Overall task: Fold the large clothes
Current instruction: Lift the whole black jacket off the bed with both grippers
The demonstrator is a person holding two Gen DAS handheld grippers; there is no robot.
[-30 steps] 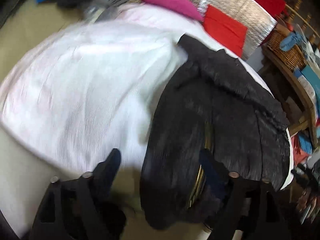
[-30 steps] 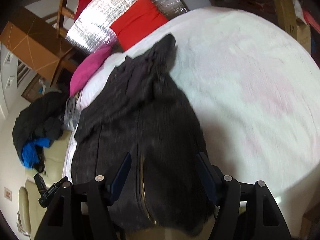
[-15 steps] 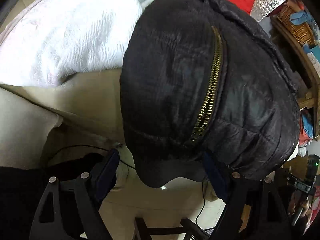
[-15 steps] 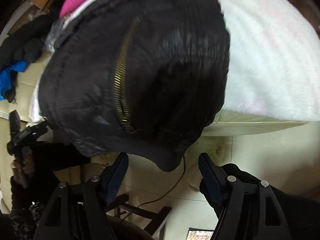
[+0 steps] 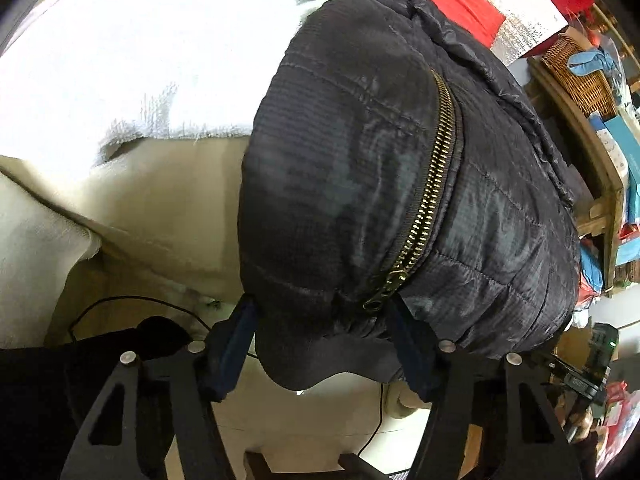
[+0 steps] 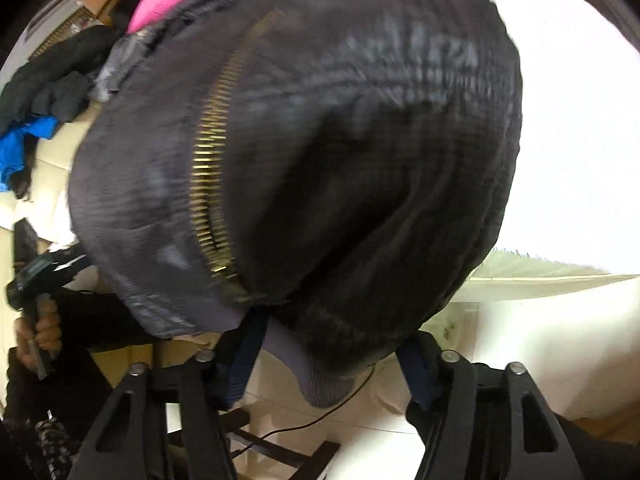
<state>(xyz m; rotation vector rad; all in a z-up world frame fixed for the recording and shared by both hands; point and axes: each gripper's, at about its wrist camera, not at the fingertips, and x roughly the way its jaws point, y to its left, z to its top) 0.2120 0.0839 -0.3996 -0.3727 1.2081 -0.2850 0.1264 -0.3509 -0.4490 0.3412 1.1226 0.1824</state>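
A black quilted jacket with a brass zipper lies on a white fleece blanket, its hem hanging over the near edge. My left gripper is open, its fingers on either side of the hanging hem left of the zipper pull. In the right wrist view the same jacket fills the frame. My right gripper is open with the hem's right-hand part hanging between its fingers. The jaws have not closed on the cloth.
A pink cushion and red cushion lie at the far side. A wicker basket sits on a wooden shelf at right. Dark and blue clothes are piled at left. A cable runs below.
Both grippers dropped from above the blanket to the near edge and moved in on the jacket's hanging hem, which now sits between their open fingers.
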